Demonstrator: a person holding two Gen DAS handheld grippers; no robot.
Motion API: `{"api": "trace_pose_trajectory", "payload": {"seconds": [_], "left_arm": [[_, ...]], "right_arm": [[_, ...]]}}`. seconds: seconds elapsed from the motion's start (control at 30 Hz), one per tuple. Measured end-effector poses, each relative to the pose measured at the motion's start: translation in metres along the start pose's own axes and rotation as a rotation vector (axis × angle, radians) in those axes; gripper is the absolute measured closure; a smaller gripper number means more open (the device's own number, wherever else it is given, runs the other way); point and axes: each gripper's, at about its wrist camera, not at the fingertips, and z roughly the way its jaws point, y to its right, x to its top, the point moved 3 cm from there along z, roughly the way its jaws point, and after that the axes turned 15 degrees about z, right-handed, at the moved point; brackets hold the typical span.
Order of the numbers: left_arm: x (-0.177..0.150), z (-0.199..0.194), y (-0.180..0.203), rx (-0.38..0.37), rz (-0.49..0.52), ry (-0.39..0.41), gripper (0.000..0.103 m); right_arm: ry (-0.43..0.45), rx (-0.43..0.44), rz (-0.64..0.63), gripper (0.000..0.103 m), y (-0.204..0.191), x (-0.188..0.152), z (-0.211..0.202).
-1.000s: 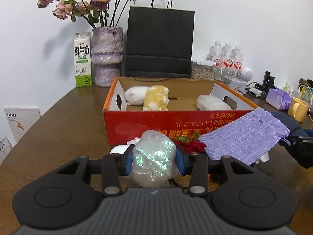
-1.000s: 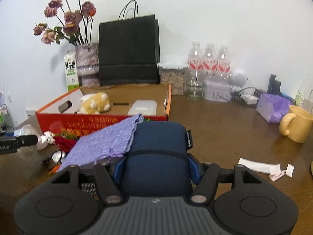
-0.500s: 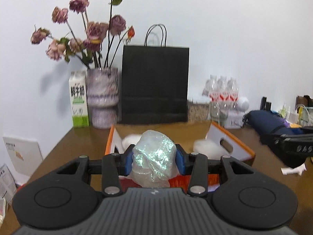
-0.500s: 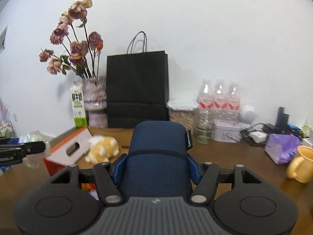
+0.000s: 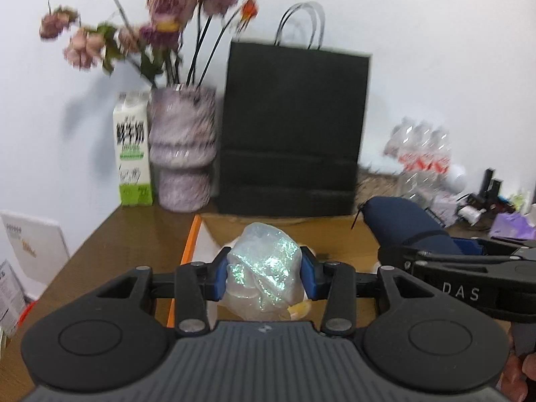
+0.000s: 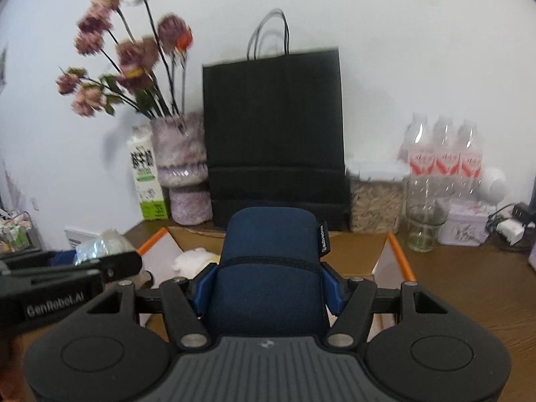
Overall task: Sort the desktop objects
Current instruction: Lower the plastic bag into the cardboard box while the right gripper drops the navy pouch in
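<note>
- Left gripper [image 5: 264, 279]: pads pressed on one crumpled iridescent plastic bag [image 5: 264, 268], held above the cardboard box [image 5: 191, 251].
- Right gripper [image 6: 268, 288]: clamped on one navy pouch [image 6: 271, 268], over the same box.
- Table's back edge: one black paper bag [image 6: 273, 134], one vase [image 6: 179, 167], one milk carton [image 6: 147, 181], three bottles [image 6: 442, 157].

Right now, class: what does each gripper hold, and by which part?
Left gripper: iridescent crumpled plastic bag, pinched by its sides. Right gripper: navy fabric pouch, clamped across its sides.

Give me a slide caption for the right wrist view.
Right gripper holds a navy pouch over the open cardboard box, black bag behind.
</note>
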Motion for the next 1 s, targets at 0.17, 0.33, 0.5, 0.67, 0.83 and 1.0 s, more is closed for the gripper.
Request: {"api": "trace_pose_trajectory", "payload": {"seconds": [0.17,0.33,0.5,0.67,0.83,1.0], "left_arm": [[-0.011,0.026,-0.005,0.006,0.017,-0.067,0.061],[-0.020,0.036,-0.002,0.008,0.038,-0.103,0.061],[-0.023,0.038,0.003,0.009,0.067,-0.109,0.061],[-0.025,0.039,0.008,0.034,0.097,-0.107,0.055],[-0.027,0.038,0.007,0.064,0.088,-0.107,0.041],[-0.021,0.029,-0.003,0.114,0.042,-0.078,0.001]], "right_arm": [[-0.059,-0.014,-0.014,0.041,0.000,-0.016,0.027],[-0.112,-0.021,-0.031,0.041,0.004,-0.028,0.037],[-0.128,-0.025,-0.038,0.041,0.006,-0.034,0.038],[-0.133,-0.032,-0.040,0.039,0.005,-0.034,0.038],[-0.117,-0.047,-0.021,0.021,0.007,-0.026,0.032],[-0.088,-0.025,0.027,0.005,0.015,-0.011,0.016]]}}
